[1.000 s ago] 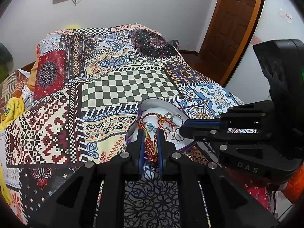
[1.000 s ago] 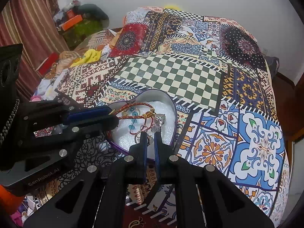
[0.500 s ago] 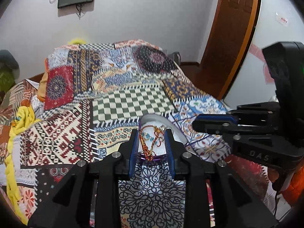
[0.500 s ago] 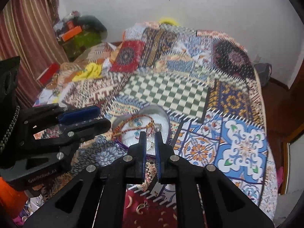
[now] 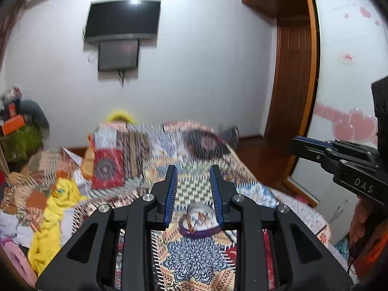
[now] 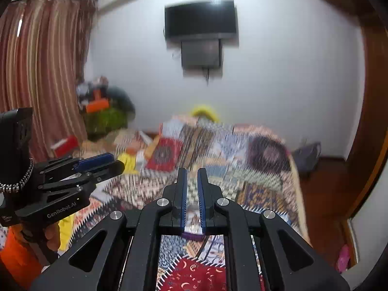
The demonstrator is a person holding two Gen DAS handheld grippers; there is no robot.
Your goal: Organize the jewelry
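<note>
A heart-shaped purple box [image 5: 199,225] with a white lining sits on the patchwork bedspread [image 5: 194,262] and holds a tangle of red and gold jewelry [image 5: 197,218]. My left gripper [image 5: 194,177] is open and empty, raised above and behind the box. My right gripper [image 6: 192,177] is open by a narrow gap and empty; only a sliver of the box [image 6: 192,232] shows between its fingers. Each gripper shows in the other's view, the right one [image 5: 315,145] at right, the left one [image 6: 97,165] at left. The bed is blurred.
A wall-mounted TV [image 5: 121,21] hangs on the far white wall. A wooden door [image 5: 293,89] stands at right. Yellow cloth [image 5: 55,208] and clutter lie along the bed's left side. Striped curtains [image 6: 41,72] hang at left.
Both grippers have lifted and pulled back from the box, tilting up toward the far wall. The left gripper has opened and let go of the red jewelry, which now lies in the box.
</note>
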